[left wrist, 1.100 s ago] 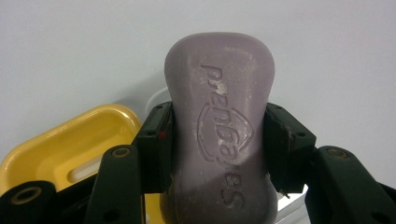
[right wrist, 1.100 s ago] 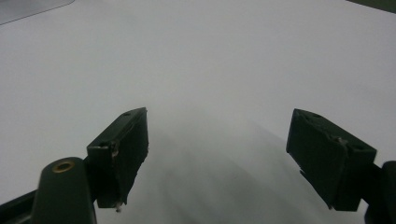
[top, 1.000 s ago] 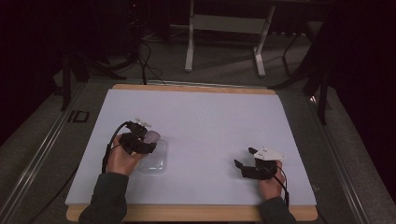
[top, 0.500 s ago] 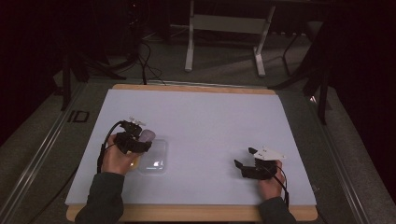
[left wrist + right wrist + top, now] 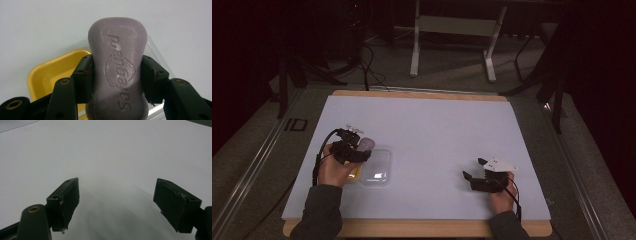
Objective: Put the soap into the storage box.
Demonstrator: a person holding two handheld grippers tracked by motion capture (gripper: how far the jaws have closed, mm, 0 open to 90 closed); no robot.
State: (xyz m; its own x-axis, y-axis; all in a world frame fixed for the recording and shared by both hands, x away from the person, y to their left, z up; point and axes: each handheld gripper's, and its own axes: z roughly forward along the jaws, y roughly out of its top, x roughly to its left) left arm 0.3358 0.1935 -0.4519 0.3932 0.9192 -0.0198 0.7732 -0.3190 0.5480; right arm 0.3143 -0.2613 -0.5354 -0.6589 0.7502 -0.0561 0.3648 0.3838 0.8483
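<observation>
Up close, the left gripper view shows the left gripper pinching a purple bar of soap by its waist, embossed lettering facing the camera, above a yellow dish and a clear lid. From the high view the soap is just a pale blob by the left hand. The right gripper hangs spread over the bare white table.
</observation>
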